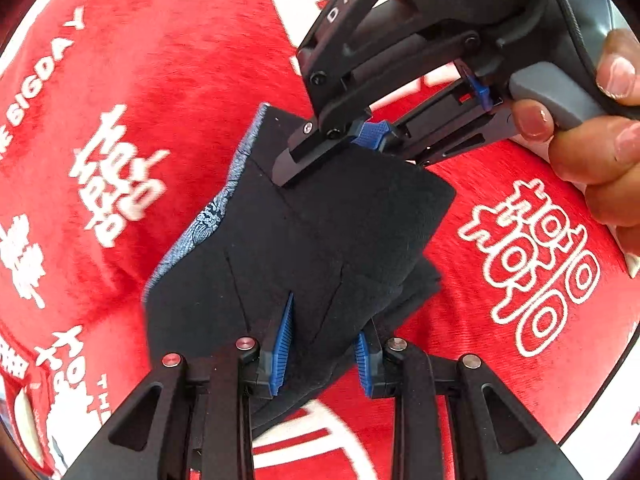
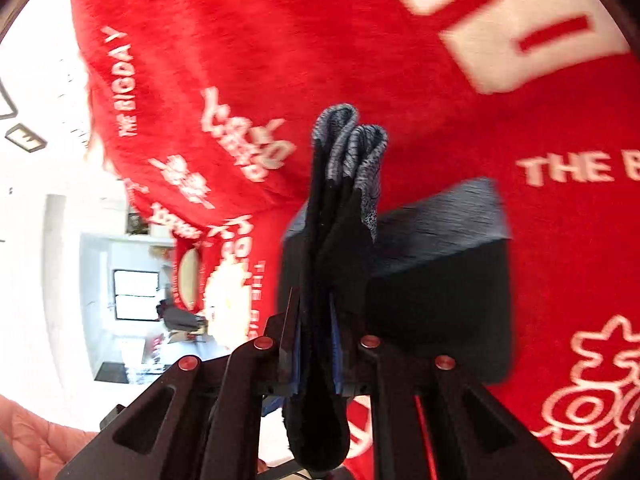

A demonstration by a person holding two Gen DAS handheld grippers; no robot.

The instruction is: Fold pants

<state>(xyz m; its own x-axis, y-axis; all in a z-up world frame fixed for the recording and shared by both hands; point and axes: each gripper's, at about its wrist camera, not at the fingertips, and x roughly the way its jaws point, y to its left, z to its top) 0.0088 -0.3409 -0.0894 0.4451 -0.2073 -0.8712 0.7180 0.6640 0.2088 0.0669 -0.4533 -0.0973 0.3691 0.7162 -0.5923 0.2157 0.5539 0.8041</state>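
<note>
Left wrist view: the left hand-held gripper (image 1: pixel 322 344) is clamped on the near edge of the folded dark navy pants (image 1: pixel 304 240), its blue pads (image 1: pixel 283 344) pressing the cloth from both sides. The pants are bunched into a compact bundle held between both tools over a red blanket (image 1: pixel 168 92) printed with white lettering. A blue patterned waistband lining (image 1: pixel 208 216) runs along the bundle's left edge. The right hand-held gripper (image 1: pixel 340 142) bites the far edge of the bundle, with a person's hand (image 1: pixel 592 120) wrapped around its grey handle at the right. In the right wrist view, the right hand-held gripper (image 2: pixel 316 344) is closed on a thick stack of layers of the pants (image 2: pixel 340 240), the grey-blue folded edges sticking up beyond its fingertips
</note>
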